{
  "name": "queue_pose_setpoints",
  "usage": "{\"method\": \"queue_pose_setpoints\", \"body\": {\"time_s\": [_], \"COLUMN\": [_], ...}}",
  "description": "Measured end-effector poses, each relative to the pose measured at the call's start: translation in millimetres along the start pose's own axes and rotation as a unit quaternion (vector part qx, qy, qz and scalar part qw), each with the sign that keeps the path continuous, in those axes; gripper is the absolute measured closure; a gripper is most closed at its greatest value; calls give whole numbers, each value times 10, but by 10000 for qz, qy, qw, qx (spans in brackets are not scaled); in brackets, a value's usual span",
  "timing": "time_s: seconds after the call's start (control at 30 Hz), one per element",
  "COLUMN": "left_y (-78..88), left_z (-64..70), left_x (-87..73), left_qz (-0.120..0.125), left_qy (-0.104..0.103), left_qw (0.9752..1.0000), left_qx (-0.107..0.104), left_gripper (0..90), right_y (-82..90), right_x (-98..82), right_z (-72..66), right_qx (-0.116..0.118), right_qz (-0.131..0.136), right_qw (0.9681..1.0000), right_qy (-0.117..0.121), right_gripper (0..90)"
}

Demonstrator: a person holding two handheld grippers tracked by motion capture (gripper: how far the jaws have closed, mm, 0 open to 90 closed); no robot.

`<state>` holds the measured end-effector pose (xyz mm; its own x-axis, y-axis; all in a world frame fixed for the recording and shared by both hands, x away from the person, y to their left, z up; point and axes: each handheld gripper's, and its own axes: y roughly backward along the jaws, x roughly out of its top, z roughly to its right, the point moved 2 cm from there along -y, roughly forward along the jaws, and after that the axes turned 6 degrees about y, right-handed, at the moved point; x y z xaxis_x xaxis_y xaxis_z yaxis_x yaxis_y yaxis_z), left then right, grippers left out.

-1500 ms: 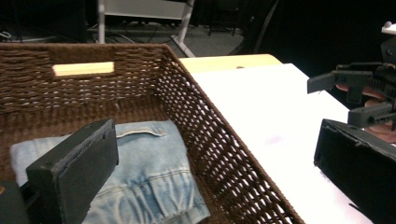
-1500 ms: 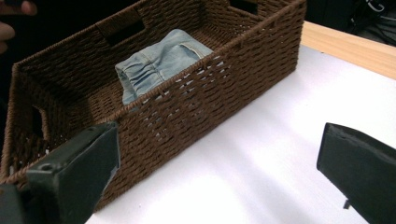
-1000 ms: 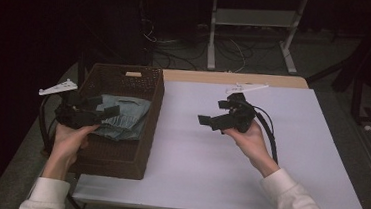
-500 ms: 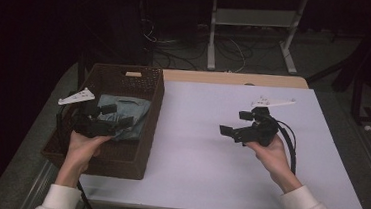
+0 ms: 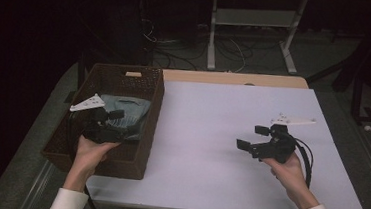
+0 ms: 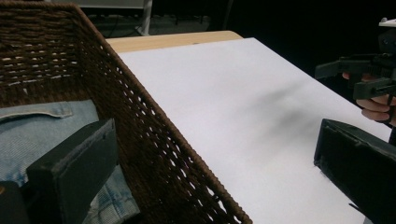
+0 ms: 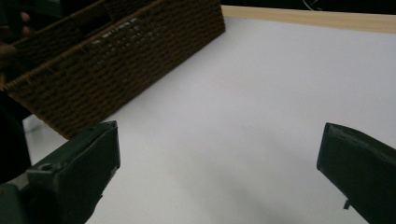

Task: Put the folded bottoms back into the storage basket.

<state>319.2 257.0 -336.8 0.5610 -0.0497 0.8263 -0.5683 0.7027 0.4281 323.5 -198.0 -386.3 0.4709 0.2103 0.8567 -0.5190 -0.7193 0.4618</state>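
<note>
Nearest the person, the left claw hung inside the wicker basket, its jaws spread wide and holding nothing. In the left gripper view one jaw sat low over the folded denim garment while the other stood out over the white table, so the basket's right wall ran up between the two jaws. The garment therefore lay just below and slightly ahead of this claw, filling the basket's floor, with its long side running along the basket's length, away from the person.

Farther out to the right, the right claw was held above the bare table, well apart from the basket, its jaws likewise wide open and empty. In the right gripper view it pointed back towards the basket's outer wall.

The left claw was plainly the nearer one; a grasp on the denim would probably call for bringing both jaws inside the wall first.
</note>
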Motion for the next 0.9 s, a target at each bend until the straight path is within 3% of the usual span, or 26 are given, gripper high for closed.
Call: {"method": "queue_pose_setpoints", "body": {"time_s": [0.2,0.5,0.9], "left_y": [-21,-58,-116], "left_z": [72,118,169], "left_x": [5,-10,1], "left_qz": [-87,-148,-245], "left_qy": [-145,-283,-445], "left_qw": [9998,9995,9987], "left_qx": [-74,-44,9], "left_gripper": [0,0,0], "right_y": [146,368,614], "right_x": [-166,-359,-592], "right_z": [47,128,198], "right_qx": [-291,-357,-637], "right_qz": [-11,212,321], "right_qw": [9996,9991,9973], "right_qy": [39,-63,-154], "right_gripper": [0,0,0]}}
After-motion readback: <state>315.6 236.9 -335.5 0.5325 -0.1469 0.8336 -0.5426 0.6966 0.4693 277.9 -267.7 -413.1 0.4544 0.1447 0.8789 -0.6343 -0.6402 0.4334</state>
